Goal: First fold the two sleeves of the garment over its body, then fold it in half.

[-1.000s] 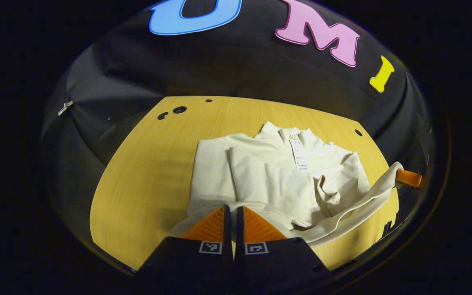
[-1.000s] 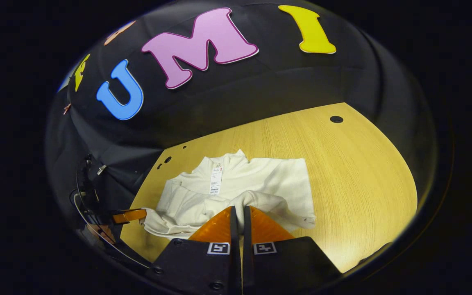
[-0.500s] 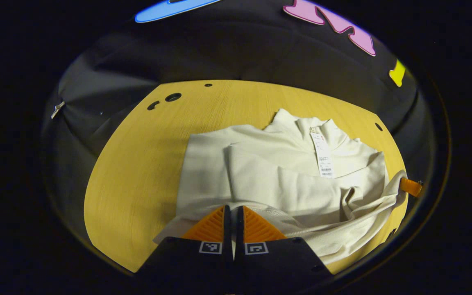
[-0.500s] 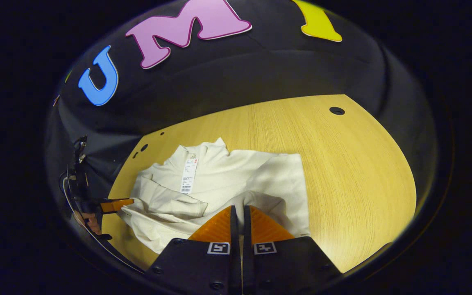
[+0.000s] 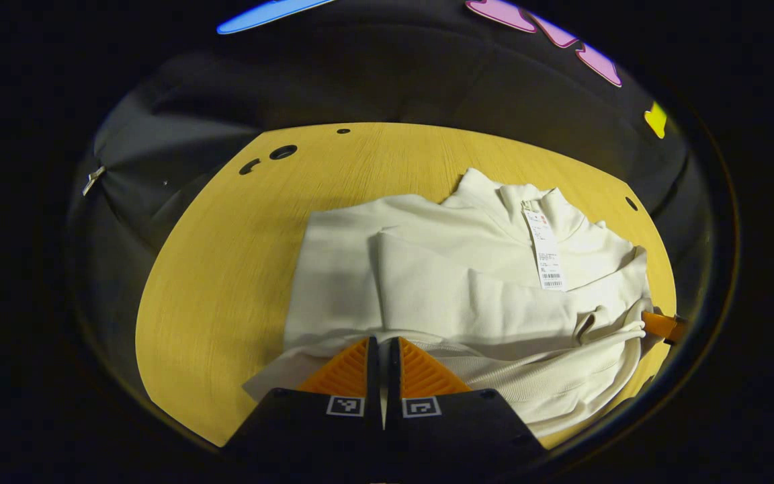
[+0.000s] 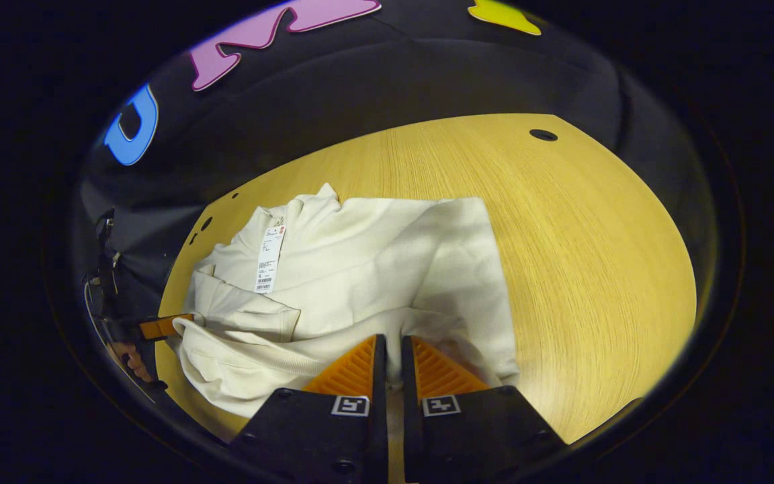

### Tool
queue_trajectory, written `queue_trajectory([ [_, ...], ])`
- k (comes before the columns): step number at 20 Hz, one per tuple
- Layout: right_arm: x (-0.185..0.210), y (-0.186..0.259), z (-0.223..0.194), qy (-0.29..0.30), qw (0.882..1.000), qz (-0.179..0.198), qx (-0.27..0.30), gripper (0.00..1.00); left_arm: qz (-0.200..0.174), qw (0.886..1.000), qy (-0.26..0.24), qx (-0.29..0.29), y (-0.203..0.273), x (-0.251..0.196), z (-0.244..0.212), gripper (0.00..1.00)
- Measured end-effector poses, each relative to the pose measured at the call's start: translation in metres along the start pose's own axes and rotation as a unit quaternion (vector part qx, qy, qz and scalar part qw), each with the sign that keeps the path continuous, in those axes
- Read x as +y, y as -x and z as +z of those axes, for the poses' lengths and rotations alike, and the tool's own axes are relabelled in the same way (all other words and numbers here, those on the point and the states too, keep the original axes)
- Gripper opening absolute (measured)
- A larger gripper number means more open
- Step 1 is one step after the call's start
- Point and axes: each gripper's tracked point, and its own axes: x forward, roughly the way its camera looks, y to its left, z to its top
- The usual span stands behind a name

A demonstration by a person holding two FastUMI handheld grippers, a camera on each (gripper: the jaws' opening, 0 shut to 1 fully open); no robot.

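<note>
Fingers of both the left gripper point(image 5: 381, 349) and right gripper point(image 6: 388, 349) pinch the soft, floppy garment's point(image 5: 454, 282) hem point(image 5: 528, 376) at six o'clock, a sound hold.

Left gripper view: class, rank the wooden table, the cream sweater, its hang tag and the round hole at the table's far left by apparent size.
1. Wooden table
2. Cream sweater
3. Hang tag
4. Round hole, though it lies farther from the camera.
</note>
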Motion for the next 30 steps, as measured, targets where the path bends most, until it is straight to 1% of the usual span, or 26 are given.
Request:
queue_trajectory([
  [2,-0.001,0.003,0.0,-0.001,1.0,0.0,-0.001,0.16,-0.002,1.0,-0.006,-0.002,0.002,0.0,0.0,0.07],
  [3,-0.002,0.007,0.001,0.0,1.0,-0.003,-0.002,0.23,0.0,1.0,-0.006,-0.002,0.004,0.0,0.0,0.08],
  [4,-0.003,0.012,0.001,0.0,1.0,-0.003,-0.003,0.29,-0.001,1.0,-0.006,-0.008,0.008,-0.001,0.003,0.12],
  [5,-0.002,0.016,0.002,-0.001,1.0,0.001,-0.006,0.31,-0.006,1.0,-0.009,-0.021,0.012,-0.002,0.007,0.14],
  [6,0.001,0.021,0.002,-0.001,1.0,0.008,-0.007,0.44,-0.009,0.999,-0.013,-0.034,0.019,-0.002,0.01,0.18],
  [7,0.001,0.027,0.002,0.001,1.0,0.01,-0.01,0.39,-0.013,0.999,-0.017,-0.044,0.027,-0.004,0.012,0.22],
  [8,0.0,0.033,0.004,0.004,1.0,0.011,-0.016,0.41,-0.014,0.998,-0.023,-0.053,0.033,-0.004,0.013,0.41],
  [9,0.0,0.041,0.006,0.005,1.0,0.011,-0.024,0.58,-0.015,0.998,-0.028,-0.06,0.041,-0.004,0.013,0.43],
  [10,-0.001,0.049,0.009,0.005,0.999,0.011,-0.031,0.48,-0.012,0.997,-0.035,-0.066,0.049,-0.003,0.012,0.53],
  [11,-0.001,0.057,0.011,0.004,0.999,0.011,-0.039,0.65,-0.011,0.996,-0.041,-0.073,0.057,-0.003,0.011,0.53],
  [12,-0.001,0.064,0.013,0.005,0.999,0.011,-0.047,0.65,-0.011,0.996,-0.047,-0.08,0.066,-0.004,0.01,0.63],
  [13,-0.001,0.072,0.014,0.004,0.998,0.011,-0.055,0.66,-0.013,0.995,-0.053,-0.088,0.074,-0.005,0.009,0.62],
  [14,-0.001,0.08,0.014,0.007,0.998,0.012,-0.061,0.67,-0.016,0.994,-0.059,-0.094,0.083,-0.007,0.008,0.71],
  [16,0.0,0.093,0.01,0.021,0.997,0.012,-0.068,0.7,-0.022,0.992,-0.071,-0.104,0.1,-0.011,0.003,0.74],
  [18,0.001,0.105,0.005,0.039,0.997,0.011,-0.073,0.7,-0.027,0.99,-0.076,-0.115,0.116,-0.016,-0.001,0.77],
  [19,0.004,0.11,0.002,0.047,0.996,0.014,-0.075,0.71,-0.032,0.989,-0.078,-0.122,0.124,-0.019,-0.002,0.74],
  [20,0.007,0.115,-0.001,0.054,0.996,0.017,-0.076,0.58,-0.037,0.988,-0.081,-0.128,0.131,-0.022,-0.005,0.78],
  [21,0.01,0.121,-0.003,0.06,0.995,0.02,-0.079,0.71,-0.038,0.987,-0.084,-0.133,0.137,-0.024,-0.007,0.78],
  [24,0.019,0.138,-0.009,0.073,0.993,0.029,-0.088,0.74,-0.048,0.986,-0.09,-0.135,0.152,-0.031,-0.021,0.81],
  [25,0.022,0.142,-0.011,0.074,0.993,0.033,-0.09,0.75,-0.056,0.986,-0.089,-0.132,0.155,-0.036,-0.027,0.81],
  [30,0.033,0.155,-0.028,0.092,0.991,0.042,-0.089,0.78,-0.065,0.989,-0.076,-0.11,0.162,-0.041,-0.057,0.82],
])
